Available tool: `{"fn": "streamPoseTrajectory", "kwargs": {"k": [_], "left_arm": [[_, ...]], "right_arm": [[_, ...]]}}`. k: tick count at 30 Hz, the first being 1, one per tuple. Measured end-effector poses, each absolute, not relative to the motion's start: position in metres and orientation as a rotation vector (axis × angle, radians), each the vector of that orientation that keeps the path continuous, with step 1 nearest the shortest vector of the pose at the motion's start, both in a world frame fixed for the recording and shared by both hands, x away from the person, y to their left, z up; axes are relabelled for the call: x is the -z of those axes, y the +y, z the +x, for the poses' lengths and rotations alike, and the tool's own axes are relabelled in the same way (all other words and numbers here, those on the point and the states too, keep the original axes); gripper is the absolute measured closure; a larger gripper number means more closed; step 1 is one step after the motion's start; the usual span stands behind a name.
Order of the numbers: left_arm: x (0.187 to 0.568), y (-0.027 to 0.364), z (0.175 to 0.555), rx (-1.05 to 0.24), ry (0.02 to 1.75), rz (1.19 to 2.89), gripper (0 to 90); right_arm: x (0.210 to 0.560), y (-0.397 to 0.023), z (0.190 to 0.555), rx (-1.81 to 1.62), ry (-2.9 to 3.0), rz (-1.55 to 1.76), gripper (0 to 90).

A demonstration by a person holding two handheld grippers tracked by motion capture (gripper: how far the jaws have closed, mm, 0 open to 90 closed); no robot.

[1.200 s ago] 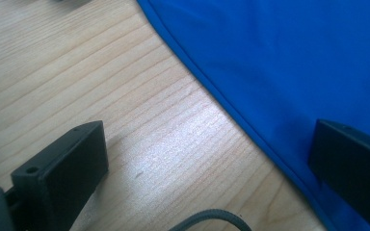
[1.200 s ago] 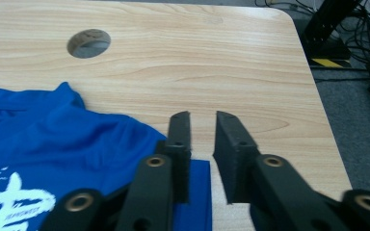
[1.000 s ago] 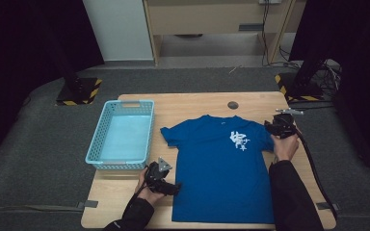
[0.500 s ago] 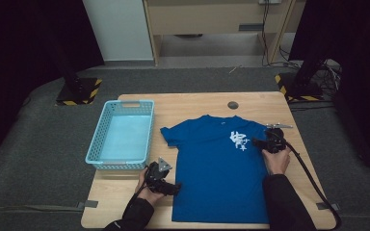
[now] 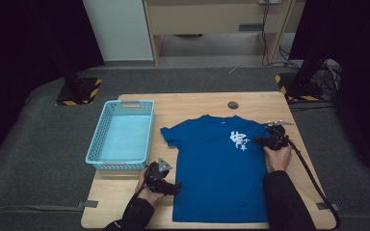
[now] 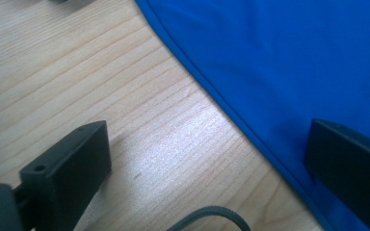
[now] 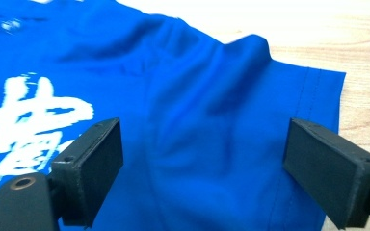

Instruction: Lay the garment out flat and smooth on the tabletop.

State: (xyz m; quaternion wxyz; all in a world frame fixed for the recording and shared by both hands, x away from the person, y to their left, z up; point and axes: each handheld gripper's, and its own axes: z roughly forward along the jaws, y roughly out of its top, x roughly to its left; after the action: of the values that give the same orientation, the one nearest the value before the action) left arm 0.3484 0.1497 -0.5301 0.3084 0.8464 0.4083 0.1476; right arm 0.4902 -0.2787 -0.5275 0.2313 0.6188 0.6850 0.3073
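The left gripper point(image 5: 166, 180) sits at the near left of the tabletop point(image 5: 197, 103), its jaws standing well apart across the left side hem of the blue T-shirt point(image 5: 221, 173). In the left gripper view one jaw rests over bare wood and the other over cloth, with nothing pinched between them. A close from here could slide off the thin hem and catch only the wood, or take a single layer and leave the back panel lying, so that any fold comes out crooked.

The shirt itself lies flat and face up in the middle of the tabletop, white print point(image 5: 238, 140) toward the far right, collar pointing away.

Farther off on the right, the right gripper point(image 5: 262, 141) hovers over the shirt by its right sleeve point(image 7: 289, 91). Its jaws have just been opening and now stand wide, cloth beneath them but not pressed. The sleeve is bunched into a ridge there; it probably lies loose, though the view is too close to be sure. A grab on that ridge could drag the whole shirt sideways while the left side is unheld.

At the far left the light blue basket point(image 5: 123, 137) stands apart from the shirt, near enough that a swung sleeve could snag its rim.
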Motion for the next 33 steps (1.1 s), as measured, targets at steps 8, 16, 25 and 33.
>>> {"fn": "streamPoseTrajectory", "kwargs": {"k": [8,16,25,33], "left_arm": [[0.520,0.152,0.346,-0.384,1.076,2.171,4.2],[0.513,0.152,0.342,-0.379,1.052,2.154,4.1],[0.509,0.156,0.338,-0.360,1.052,2.152,4.1],[0.505,0.162,0.336,-0.369,1.054,2.151,4.1]], "right_arm": [[0.517,-0.264,0.466,-0.937,1.953,1.653,4.7],[0.503,-0.250,0.437,-1.011,1.999,1.583,3.7],[0.489,-0.242,0.402,-1.081,1.999,1.507,1.6],[0.485,-0.243,0.378,-1.089,2.038,1.439,1.2]]}}
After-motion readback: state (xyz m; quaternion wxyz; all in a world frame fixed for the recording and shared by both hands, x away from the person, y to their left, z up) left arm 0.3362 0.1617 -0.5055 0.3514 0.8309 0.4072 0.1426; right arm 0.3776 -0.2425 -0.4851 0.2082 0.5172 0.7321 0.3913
